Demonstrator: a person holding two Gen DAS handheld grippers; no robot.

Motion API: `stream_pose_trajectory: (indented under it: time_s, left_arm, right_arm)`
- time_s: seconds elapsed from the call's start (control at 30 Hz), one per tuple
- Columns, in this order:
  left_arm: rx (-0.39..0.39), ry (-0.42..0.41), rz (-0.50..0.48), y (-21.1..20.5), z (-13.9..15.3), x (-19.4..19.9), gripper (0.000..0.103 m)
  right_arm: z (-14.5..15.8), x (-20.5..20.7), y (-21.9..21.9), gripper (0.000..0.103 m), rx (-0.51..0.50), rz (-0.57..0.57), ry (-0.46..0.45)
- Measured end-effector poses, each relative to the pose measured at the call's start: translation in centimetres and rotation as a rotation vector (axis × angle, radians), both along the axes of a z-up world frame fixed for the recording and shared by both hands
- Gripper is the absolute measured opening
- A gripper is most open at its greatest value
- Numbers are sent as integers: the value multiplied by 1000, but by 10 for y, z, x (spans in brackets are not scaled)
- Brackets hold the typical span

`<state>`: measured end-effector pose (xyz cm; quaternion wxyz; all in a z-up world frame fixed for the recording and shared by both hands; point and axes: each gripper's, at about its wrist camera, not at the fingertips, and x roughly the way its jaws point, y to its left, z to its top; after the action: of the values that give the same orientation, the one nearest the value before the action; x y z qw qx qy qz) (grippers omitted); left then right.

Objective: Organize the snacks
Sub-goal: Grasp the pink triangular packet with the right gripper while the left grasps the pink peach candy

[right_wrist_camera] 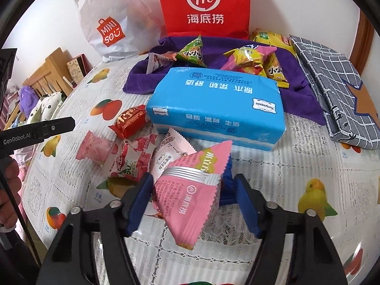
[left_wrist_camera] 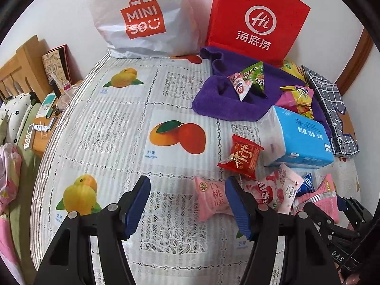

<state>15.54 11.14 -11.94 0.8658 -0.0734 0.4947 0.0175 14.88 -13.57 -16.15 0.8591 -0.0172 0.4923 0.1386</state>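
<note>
jaws spread on both; only right wrist view shows pink haidilao packet (right_wrist_camera: pixel 190 194) between them.

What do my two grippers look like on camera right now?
Both look alike: the left gripper and right gripper have matte black angular linkage arms with silver pivot pins and ribbed blue finger pads. The right wrist view shows white "GenRobot.AI" lettering on the left unit's black body, held by a bare hand.

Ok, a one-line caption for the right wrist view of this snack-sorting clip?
Right gripper open around a pink triangular snack packet, with the blue tissue pack and purple towel behind.
</note>
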Motion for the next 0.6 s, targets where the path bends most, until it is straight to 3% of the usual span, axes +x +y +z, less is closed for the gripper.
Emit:
stream_pose_trajectory:
  time_s: [0.13, 0.37, 0.6]
  left_arm:
    - [5, 1, 6, 3, -1, -1, 63]
    - [8, 20, -3, -4, -9, 4, 63]
    - [-6, 70, -43, -20, -29, 9, 63]
  right_arm:
    - [2, -1, -2, 48, 16, 5, -4]
    - [24, -7, -19, 47, 49, -9, -67]
    - [26, -6, -53, 47, 43, -67, -77]
